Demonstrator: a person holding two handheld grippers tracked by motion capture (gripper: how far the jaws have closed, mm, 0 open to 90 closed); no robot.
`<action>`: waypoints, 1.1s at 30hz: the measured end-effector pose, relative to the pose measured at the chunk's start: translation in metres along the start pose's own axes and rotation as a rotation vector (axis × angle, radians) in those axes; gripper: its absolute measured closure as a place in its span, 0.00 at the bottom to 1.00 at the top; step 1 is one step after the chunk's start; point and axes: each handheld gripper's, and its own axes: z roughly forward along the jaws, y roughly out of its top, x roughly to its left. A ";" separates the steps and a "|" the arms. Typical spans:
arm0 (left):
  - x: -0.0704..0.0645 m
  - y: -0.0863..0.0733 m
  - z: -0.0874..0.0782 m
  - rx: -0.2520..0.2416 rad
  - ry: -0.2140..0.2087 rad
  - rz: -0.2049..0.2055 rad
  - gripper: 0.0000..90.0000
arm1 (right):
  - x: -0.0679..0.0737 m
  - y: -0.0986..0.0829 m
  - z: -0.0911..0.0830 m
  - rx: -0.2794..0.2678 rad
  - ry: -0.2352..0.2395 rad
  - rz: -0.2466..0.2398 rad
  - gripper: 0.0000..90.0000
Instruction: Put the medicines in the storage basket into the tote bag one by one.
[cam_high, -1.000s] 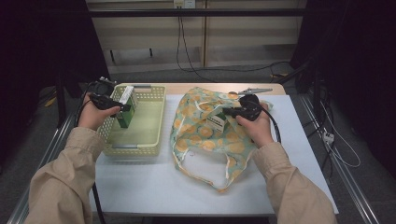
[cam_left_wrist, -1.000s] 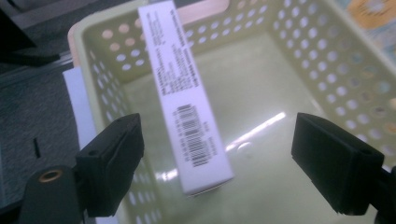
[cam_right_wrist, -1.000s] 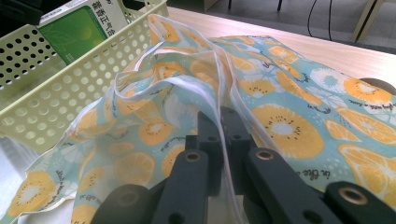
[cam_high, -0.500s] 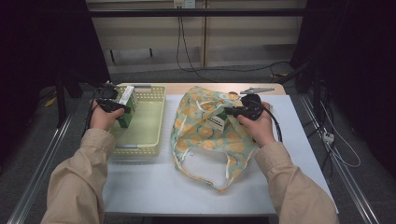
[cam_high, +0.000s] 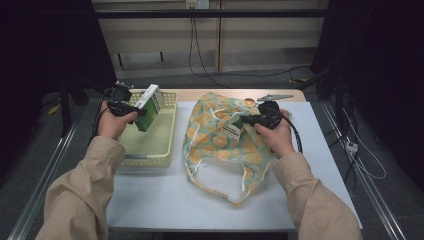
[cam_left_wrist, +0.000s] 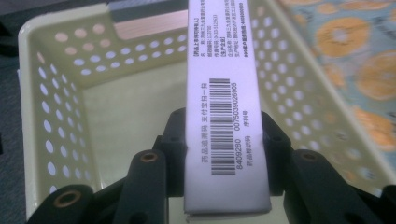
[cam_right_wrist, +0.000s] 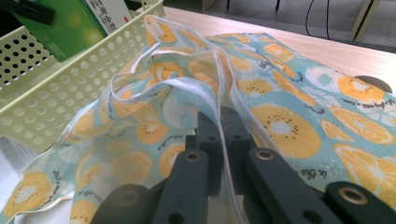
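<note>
Left gripper (cam_high: 134, 111) clamps a green box (cam_high: 149, 107) above the basket (cam_high: 150, 142) while right gripper (cam_high: 246, 120) pinches the bag (cam_high: 220, 145) rim, holding it open for packing.

A pale yellow perforated plastic basket (cam_high: 150, 145) sits beside a light blue cloth bag (cam_high: 220, 145) printed with orange and kiwi slices; the cardboard box (cam_high: 148, 107) is green and white.

Your box (cam_high: 149, 106) is green with a white barcoded face, tilted, lifted clear above the basket (cam_high: 150, 145) near its far end. Your bag (cam_high: 225, 145) is pale blue cloth printed with orange slices, lying crumpled on the surface just right of the basket, its white-edged rim raised.
</note>
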 end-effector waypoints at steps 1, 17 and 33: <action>-0.002 0.002 -0.005 -0.007 -0.007 0.008 0.70 | 0.000 0.000 0.000 -0.001 -0.001 0.003 0.99; -0.085 0.026 -0.064 -0.032 -0.230 0.310 0.70 | -0.003 0.002 0.000 -0.012 -0.021 0.009 0.99; -0.152 0.021 -0.047 -0.010 -0.399 0.450 0.70 | -0.002 0.005 -0.003 -0.019 -0.028 0.001 0.99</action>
